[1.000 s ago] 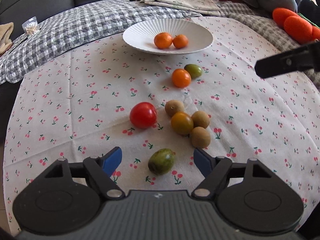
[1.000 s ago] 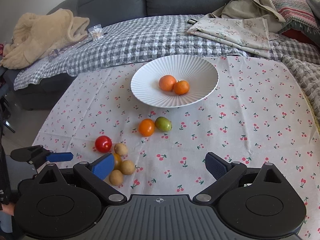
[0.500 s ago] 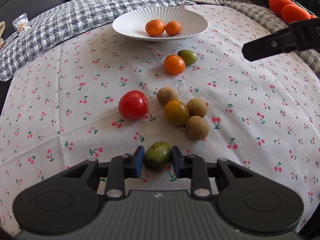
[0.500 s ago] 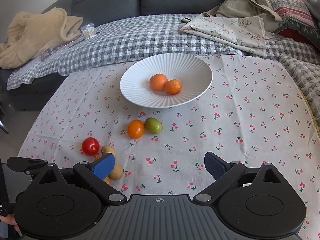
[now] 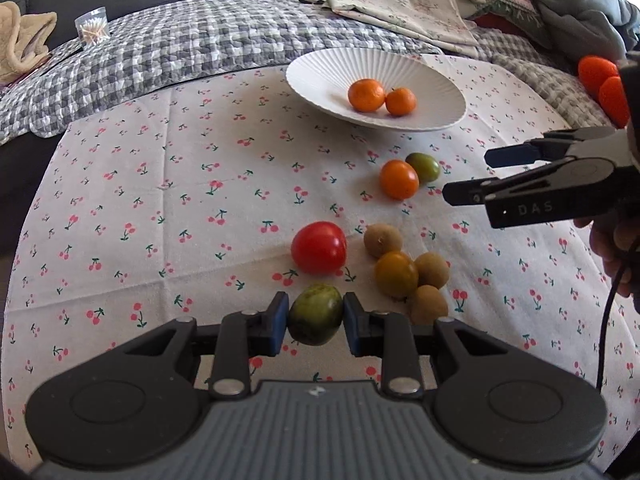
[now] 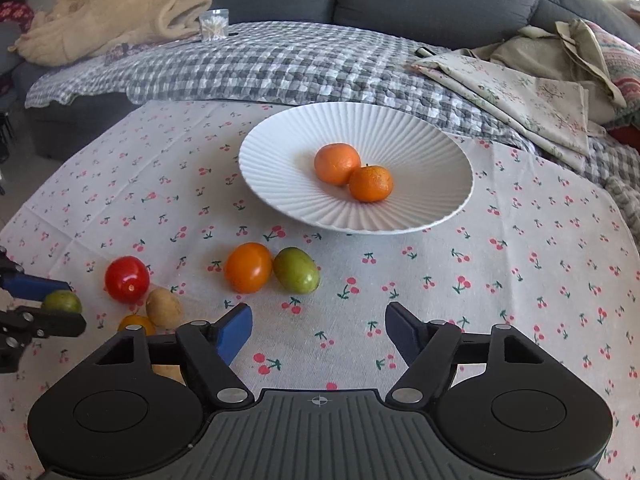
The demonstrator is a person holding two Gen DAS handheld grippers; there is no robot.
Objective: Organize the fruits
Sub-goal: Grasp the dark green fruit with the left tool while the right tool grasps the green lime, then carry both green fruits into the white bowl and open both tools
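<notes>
My left gripper (image 5: 315, 320) is shut on a green tomato (image 5: 315, 314) at the near edge of the cherry-print cloth, just in front of a red tomato (image 5: 319, 247). Beside them lie a yellow-orange tomato (image 5: 396, 274) and three kiwis (image 5: 383, 240). My right gripper (image 6: 318, 330) hovers low over the cloth with its jaws closing and nothing between them. Just beyond its tips sit an orange tomato (image 6: 248, 267) and a second green tomato (image 6: 297, 270). Farther back, the white ribbed plate (image 6: 280, 152) holds two mandarins (image 6: 337, 163).
A grey sofa with a checked blanket (image 6: 280, 64) borders the table's far side. On it lie folded cloths (image 6: 520, 92), a beige towel (image 6: 108, 8) and a small clear cup (image 6: 214, 24). A hand (image 5: 612, 244) holds the right gripper at the left wrist view's right edge.
The left gripper closed on the green tomato and has shifted a little with it. The right gripper came down and nearer to the orange and green tomatoes, and its jaws have narrowed.
</notes>
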